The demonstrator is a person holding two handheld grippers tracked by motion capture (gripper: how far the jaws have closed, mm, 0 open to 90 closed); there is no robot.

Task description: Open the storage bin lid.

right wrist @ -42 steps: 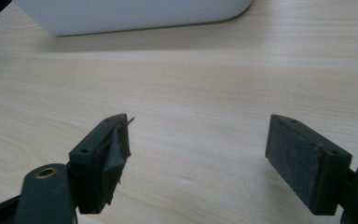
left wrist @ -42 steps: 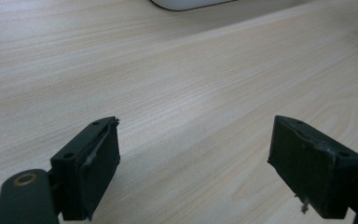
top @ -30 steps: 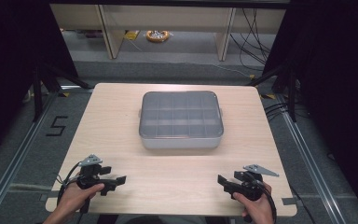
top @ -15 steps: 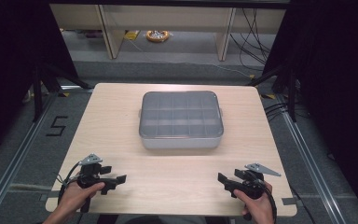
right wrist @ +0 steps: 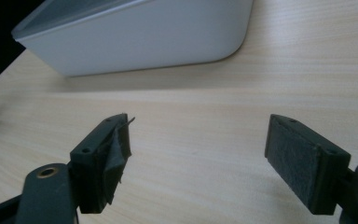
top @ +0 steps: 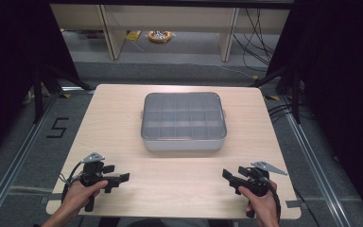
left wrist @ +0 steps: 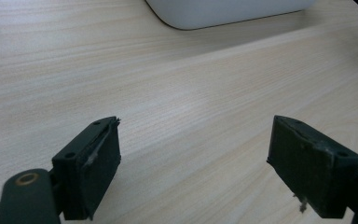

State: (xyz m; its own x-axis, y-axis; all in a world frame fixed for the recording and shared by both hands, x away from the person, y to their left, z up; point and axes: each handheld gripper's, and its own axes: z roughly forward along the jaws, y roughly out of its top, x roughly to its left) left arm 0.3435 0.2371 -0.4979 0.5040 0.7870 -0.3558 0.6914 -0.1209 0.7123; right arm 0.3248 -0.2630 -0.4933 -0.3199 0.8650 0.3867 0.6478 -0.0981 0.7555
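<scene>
A grey lidded box [top: 183,121] with a see-through top and several compartments sits mid-table. Its pale wall [left wrist: 223,11] lies far ahead in the left gripper view, and its side [right wrist: 135,39] looms closer in the right gripper view. My left gripper [top: 118,179] rests near the front left corner of the table, held by a hand, jaws wide apart with nothing between them [left wrist: 196,168]. My right gripper [top: 229,176] sits near the front right, also open and empty [right wrist: 198,163].
The light wooden table [top: 123,118] has bare wood all around the box. Dark curtains flank both sides. Shelving, cables and a yellow object [top: 159,36] lie on the floor beyond the far edge. A "5" mark [top: 57,127] is taped on the floor at left.
</scene>
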